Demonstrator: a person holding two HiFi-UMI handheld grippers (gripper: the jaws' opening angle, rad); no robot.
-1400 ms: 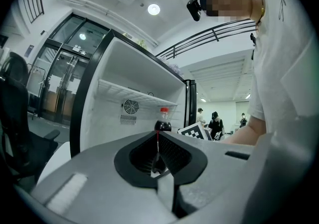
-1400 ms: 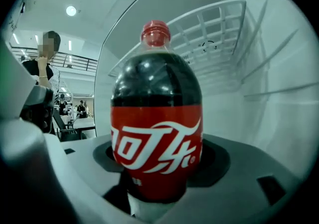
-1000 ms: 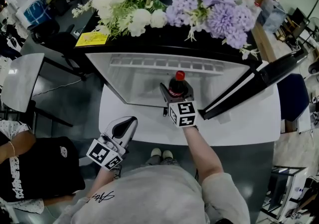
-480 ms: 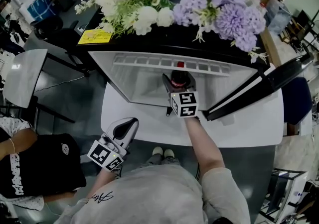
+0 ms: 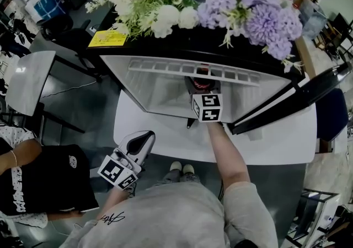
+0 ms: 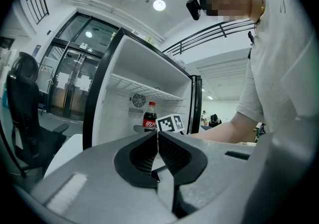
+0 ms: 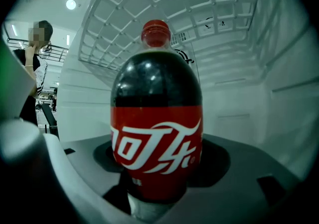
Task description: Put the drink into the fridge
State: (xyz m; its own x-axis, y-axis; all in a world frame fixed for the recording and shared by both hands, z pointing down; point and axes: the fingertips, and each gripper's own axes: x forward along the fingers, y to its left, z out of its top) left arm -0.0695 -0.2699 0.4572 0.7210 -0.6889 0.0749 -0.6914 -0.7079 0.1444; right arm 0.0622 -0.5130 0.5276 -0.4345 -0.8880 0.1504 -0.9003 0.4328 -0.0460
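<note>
Head view: bottle (image 5: 201,82), at the fridge (image 5: 160,97) front edge a second ago, now sits under the shelf (image 5: 165,68), carried by right gripper (image 5: 203,91). Left gripper view: left gripper (image 6: 157,141) pressed closed, empty. Right gripper view: jaws clamp bottle; setting down seems next.

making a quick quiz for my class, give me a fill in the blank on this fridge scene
1. The right tongs grip a cola bottle with a ___ cap.
2. The left tongs are shut and hold ___.
3. The fridge door stands ___.
4. White and ___ flowers sit on top of the fridge.

Missing words: red; nothing; open; purple
</note>
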